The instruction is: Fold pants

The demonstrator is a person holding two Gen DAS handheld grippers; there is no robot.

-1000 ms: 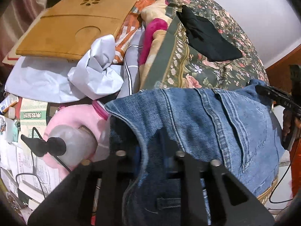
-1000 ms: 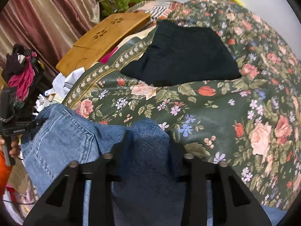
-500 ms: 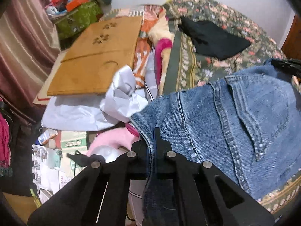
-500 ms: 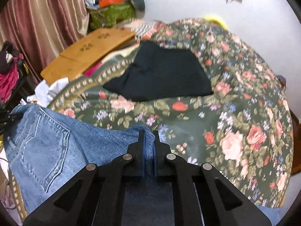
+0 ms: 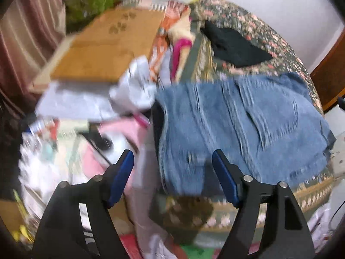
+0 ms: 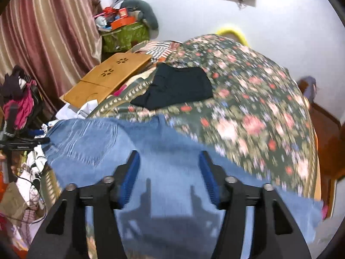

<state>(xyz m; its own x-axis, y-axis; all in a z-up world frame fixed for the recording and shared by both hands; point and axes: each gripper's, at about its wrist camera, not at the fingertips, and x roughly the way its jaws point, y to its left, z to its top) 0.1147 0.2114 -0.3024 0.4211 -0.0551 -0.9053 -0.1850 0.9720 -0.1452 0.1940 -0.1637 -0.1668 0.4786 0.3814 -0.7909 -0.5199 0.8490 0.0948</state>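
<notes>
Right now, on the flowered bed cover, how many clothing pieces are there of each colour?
Blue: 1, the jeans
Black: 1, the folded garment
Total: 2, both lying on the bed cover

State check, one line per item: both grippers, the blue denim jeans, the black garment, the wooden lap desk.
Left gripper: jaws opening, nothing pinched.
Right gripper: jaws opening, above the denim, not gripping it.
Blue denim jeans: released, lying spread on the floral bedspread.
Black garment: folded flat on the bedspread.
Wooden lap desk: lying tilted on the clutter.
</notes>
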